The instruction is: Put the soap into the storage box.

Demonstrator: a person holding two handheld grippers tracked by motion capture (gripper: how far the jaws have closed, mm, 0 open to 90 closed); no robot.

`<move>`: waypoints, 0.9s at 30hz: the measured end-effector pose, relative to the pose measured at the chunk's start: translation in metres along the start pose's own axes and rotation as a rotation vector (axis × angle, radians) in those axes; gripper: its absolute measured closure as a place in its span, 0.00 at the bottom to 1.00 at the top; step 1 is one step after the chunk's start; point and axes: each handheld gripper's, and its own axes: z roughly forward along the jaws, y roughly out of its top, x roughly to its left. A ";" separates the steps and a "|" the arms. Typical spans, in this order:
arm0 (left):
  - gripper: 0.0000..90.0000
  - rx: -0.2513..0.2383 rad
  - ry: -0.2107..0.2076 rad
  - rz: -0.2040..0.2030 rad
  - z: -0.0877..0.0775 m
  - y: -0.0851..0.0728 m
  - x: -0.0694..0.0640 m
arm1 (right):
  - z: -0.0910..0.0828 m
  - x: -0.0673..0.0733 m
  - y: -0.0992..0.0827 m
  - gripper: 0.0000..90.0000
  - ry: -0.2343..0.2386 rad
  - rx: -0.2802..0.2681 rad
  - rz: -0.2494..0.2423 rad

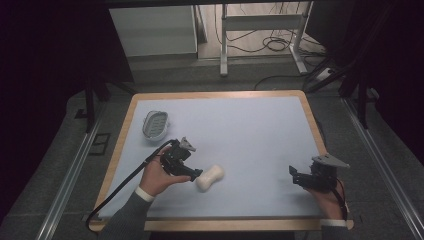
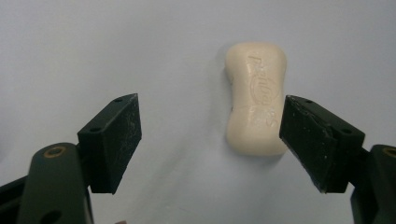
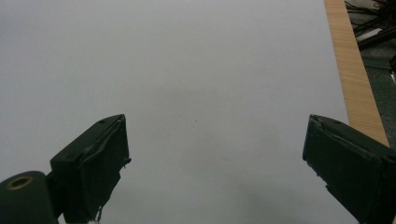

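Though unclasped, soap (image 2: 256,99) between left tool (image 2: 210,140)

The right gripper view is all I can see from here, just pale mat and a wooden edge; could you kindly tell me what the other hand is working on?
Observer: The left hand-held gripper is at a cream bar of soap lying on the mat.
Operator: Thank you; is it gripped?
Observer: No, in the left gripper view the jaws stand open, with the soap lying nearer the right-hand one.
Operator: Is there anywhere to put it?
Observer: A white soap dish sits near the mat's far left corner.
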 end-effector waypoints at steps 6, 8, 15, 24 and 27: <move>0.24 0.013 -0.005 -0.002 0.007 0.000 -0.002 | 0.001 -0.001 -0.001 0.08 -0.004 0.006 0.002; 0.24 0.019 -0.003 0.001 0.009 0.001 -0.004 | 0.001 0.000 -0.001 0.08 -0.003 0.008 0.002; 0.24 0.026 -0.013 0.032 0.017 0.009 -0.019 | 0.002 0.000 -0.001 0.08 -0.004 0.013 -0.002; 0.25 0.043 -0.020 0.042 0.031 0.017 -0.032 | 0.002 0.000 -0.002 0.08 -0.006 0.018 -0.002; 0.26 0.059 -0.019 0.032 0.039 0.018 -0.033 | 0.002 0.000 -0.002 0.08 -0.010 0.020 -0.004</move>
